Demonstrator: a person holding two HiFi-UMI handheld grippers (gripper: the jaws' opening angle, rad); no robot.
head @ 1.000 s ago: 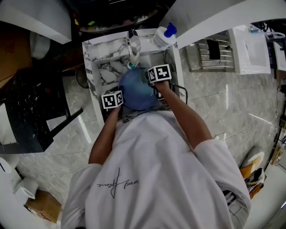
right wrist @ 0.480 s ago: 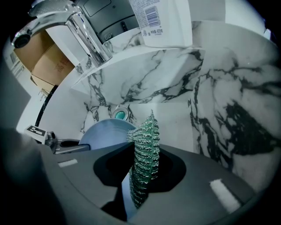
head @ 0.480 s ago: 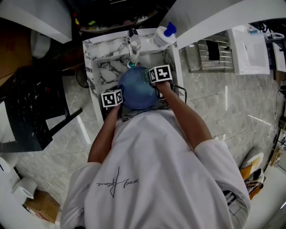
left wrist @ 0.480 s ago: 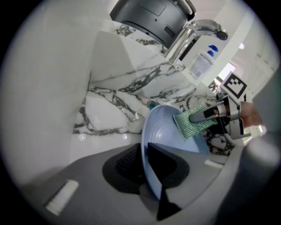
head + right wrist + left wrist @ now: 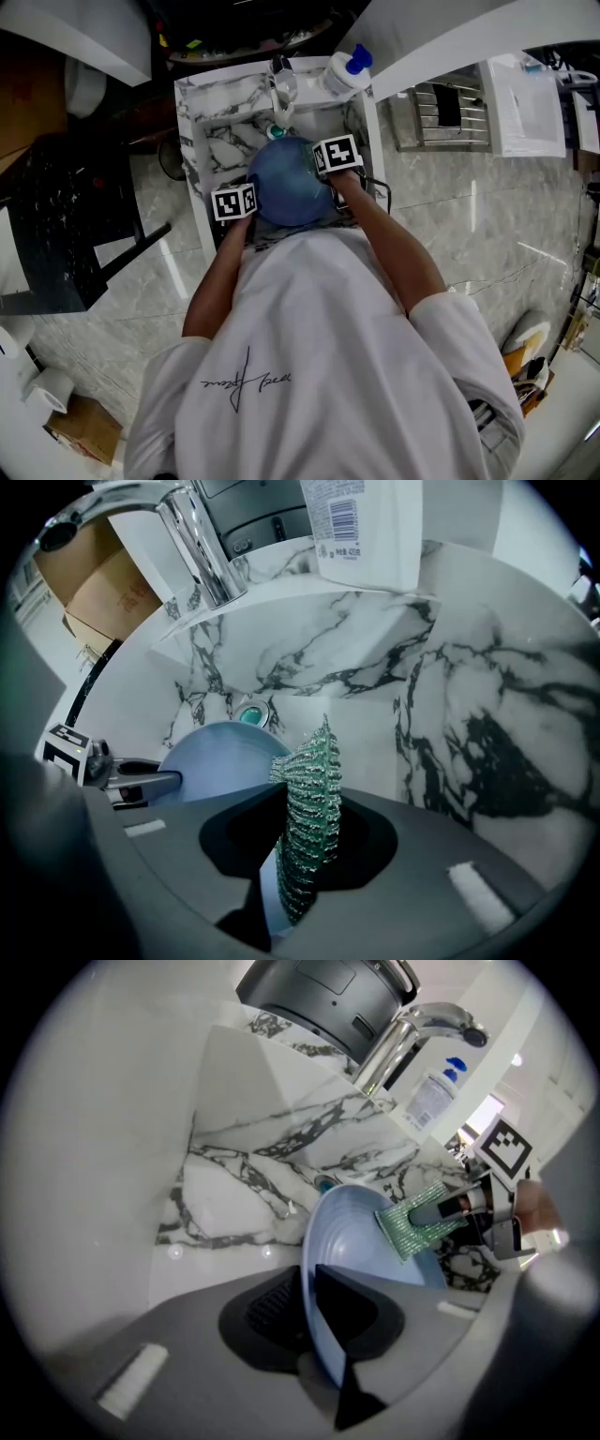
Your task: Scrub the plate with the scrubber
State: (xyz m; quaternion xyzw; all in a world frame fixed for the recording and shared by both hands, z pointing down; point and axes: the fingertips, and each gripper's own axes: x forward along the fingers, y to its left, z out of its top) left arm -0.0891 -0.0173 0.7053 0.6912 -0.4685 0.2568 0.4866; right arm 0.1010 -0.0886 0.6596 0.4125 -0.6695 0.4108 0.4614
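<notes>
Step in hand is judged as scrubbing, mid-task; plate [image 5: 361,1241] is held on edge over the sink [image 5: 309,667] by the L gripper [image 5: 309,1283], its rim pinched betw. the jaws, the dish rising just ahead of them; scrubber [image 5: 309,799] is clamped upright betw. the jaws of the R gripper [image 5: 298,850] and appears laid against the plate's face, just ahead-left of that gripper. Next, firm strokes across the face are prob. called for, w/ the rim grip kept tight; plate is seen as pale blue, round, shallow, smooth; no grime can be made out.
</notes>
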